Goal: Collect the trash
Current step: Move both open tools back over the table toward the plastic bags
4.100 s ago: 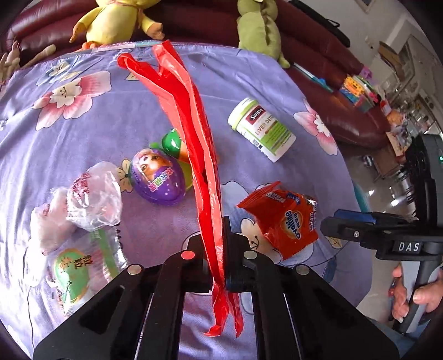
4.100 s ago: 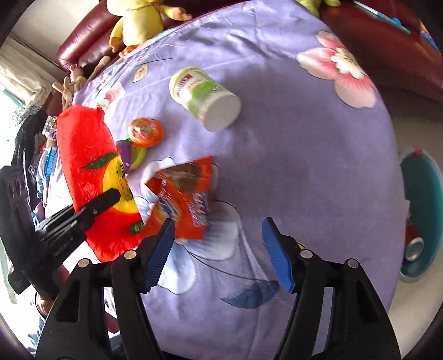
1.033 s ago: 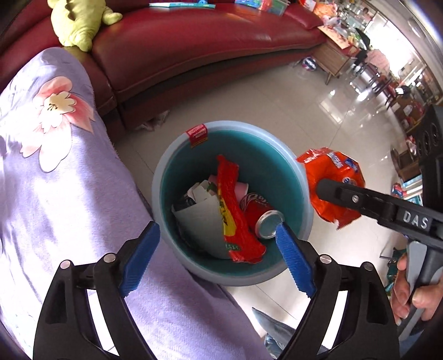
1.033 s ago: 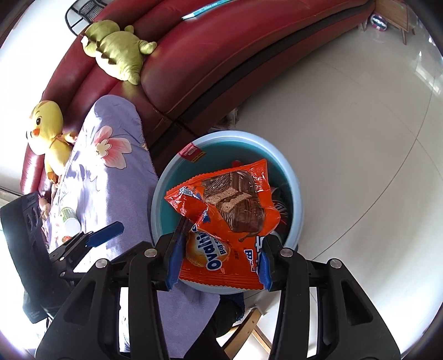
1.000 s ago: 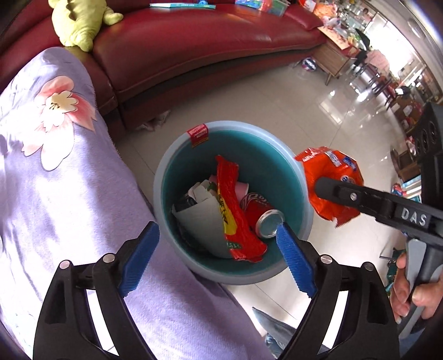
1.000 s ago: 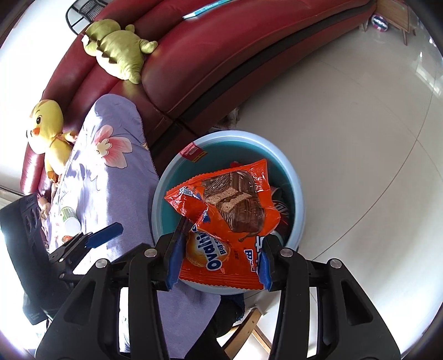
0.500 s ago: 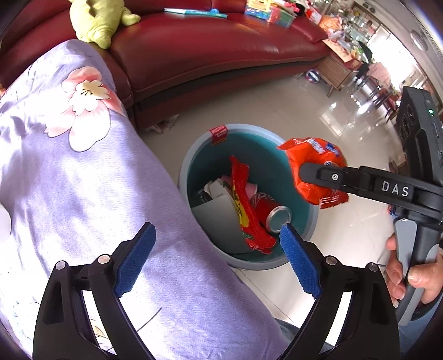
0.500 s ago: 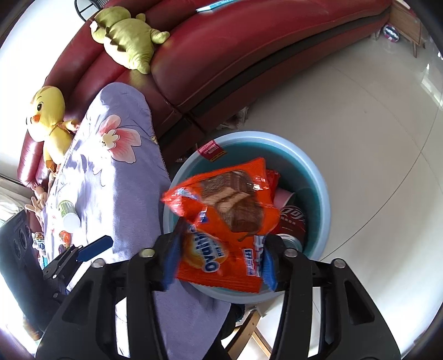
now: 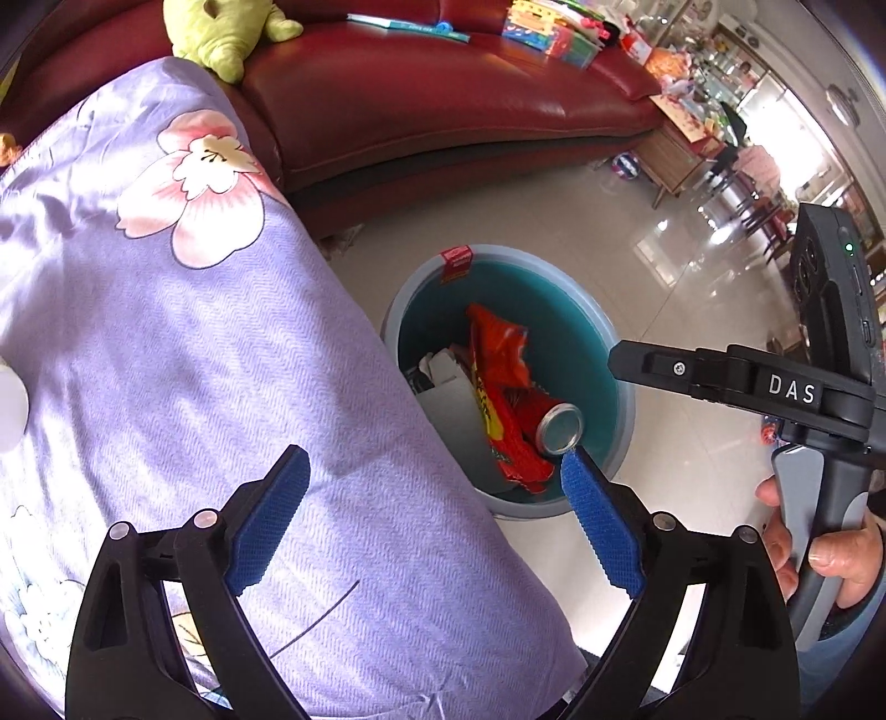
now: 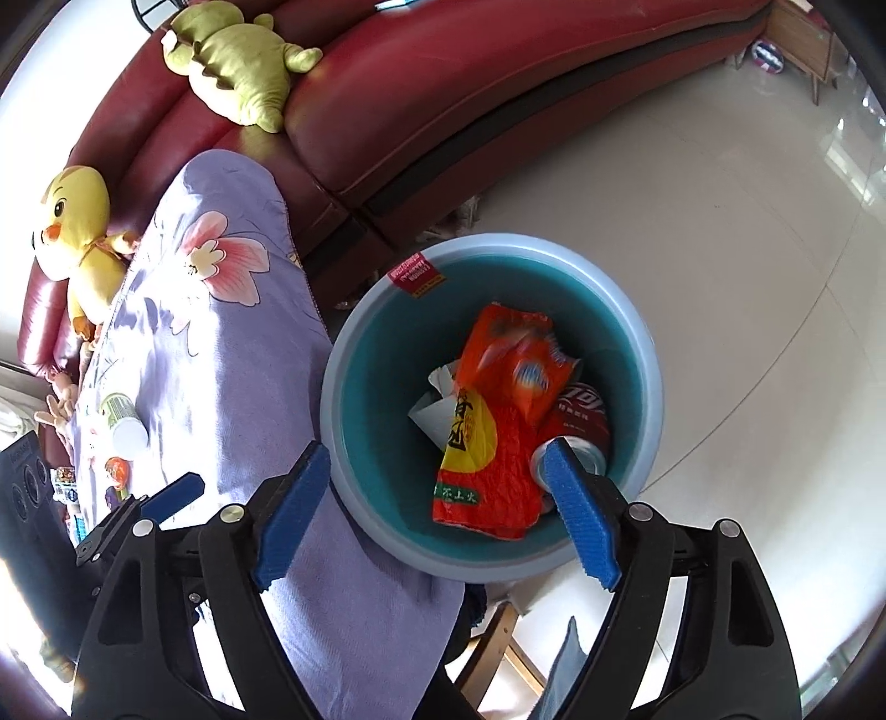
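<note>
An orange snack packet [image 10: 520, 360], blurred, lies inside the teal bin [image 10: 648, 354] on top of a red and yellow wrapper [image 10: 476, 454], paper and a red can [image 10: 581, 421]. My right gripper [image 10: 437, 509] hangs over the bin; its jaws are opening, and nothing is between the pads. In the left wrist view my left gripper [image 9: 434, 520] is open and empty above the table's edge. There the bin [image 9: 587, 299] sits just beyond it with the packet [image 9: 498, 343] inside. The right gripper [image 9: 626, 357] reaches in from the right, held by a hand [image 9: 830, 554].
A purple floral cloth [image 9: 166, 360] covers the table left of the bin. A white bottle [image 10: 124, 426] and small toys lie on it farther back. A dark red sofa [image 10: 443, 83] with a green plush [image 10: 238, 44] and a yellow plush [image 10: 83, 221] stands behind. Glossy tiled floor [image 10: 747, 249] surrounds the bin.
The right gripper's jaws have spread and let go of the orange packet, which has dropped into the bin. The left gripper has shifted towards the table, so the bin sits further right in its view.
</note>
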{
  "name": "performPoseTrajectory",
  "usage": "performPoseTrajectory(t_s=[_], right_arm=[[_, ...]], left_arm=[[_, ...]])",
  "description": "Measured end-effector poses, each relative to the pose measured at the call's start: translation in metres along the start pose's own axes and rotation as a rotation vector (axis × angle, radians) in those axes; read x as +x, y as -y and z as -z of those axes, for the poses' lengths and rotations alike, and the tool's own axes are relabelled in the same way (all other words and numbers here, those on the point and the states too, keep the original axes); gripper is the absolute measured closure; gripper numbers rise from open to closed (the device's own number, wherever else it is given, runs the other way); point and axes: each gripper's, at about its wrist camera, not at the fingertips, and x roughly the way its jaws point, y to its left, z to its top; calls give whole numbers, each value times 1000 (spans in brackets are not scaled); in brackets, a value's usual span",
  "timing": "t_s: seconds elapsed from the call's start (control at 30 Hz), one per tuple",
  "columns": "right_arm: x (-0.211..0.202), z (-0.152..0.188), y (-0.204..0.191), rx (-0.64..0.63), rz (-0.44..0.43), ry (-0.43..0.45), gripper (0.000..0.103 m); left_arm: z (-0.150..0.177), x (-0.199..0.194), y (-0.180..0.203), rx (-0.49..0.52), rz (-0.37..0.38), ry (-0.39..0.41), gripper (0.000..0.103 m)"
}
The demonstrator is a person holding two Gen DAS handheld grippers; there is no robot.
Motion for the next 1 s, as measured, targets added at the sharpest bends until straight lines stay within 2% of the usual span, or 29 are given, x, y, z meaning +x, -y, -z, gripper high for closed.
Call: performPoseTrajectory(t_s=[0.47, 1.0], right_arm=[[-13, 21, -42, -77, 26, -6, 19], [-10, 47, -117, -216, 23, -32, 19]], left_arm=[[23, -42, -22, -31, -7, 66, 6], [61, -89, -81, -132, -38, 127, 5]])
